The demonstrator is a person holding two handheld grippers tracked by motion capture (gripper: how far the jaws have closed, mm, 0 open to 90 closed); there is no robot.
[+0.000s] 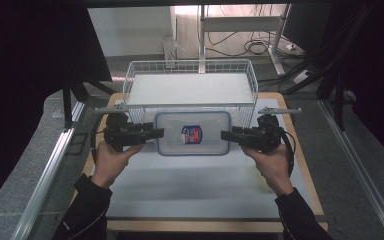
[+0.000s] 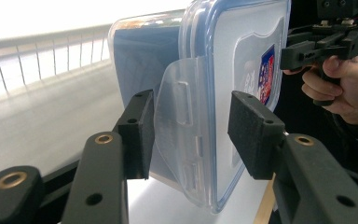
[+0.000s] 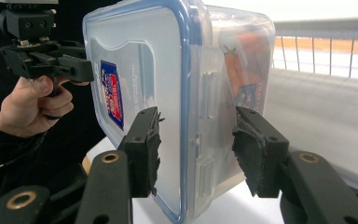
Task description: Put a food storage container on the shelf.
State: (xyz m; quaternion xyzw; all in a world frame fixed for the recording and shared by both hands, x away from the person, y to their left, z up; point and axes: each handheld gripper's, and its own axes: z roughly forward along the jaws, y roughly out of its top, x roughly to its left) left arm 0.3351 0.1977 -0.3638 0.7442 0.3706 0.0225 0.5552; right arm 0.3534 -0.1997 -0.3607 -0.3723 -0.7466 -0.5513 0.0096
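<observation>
I have the lidded plastic box point(image 1: 192, 134) gripped between both sets of jaws, left gripper point(image 1: 156, 134) and right gripper point(image 1: 225, 135) clamping its short ends, above the counter point(image 1: 190, 195) just before the wire basket point(image 1: 190, 75). Smooth latch flaps could slip off my foam pads point(image 2: 142, 133); uneven lifting would tilt it.

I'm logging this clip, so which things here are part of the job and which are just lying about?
In the job:
- lidded plastic container
- left gripper
- right gripper
- wire basket

Lying about:
- monitor
- floor cables
</observation>
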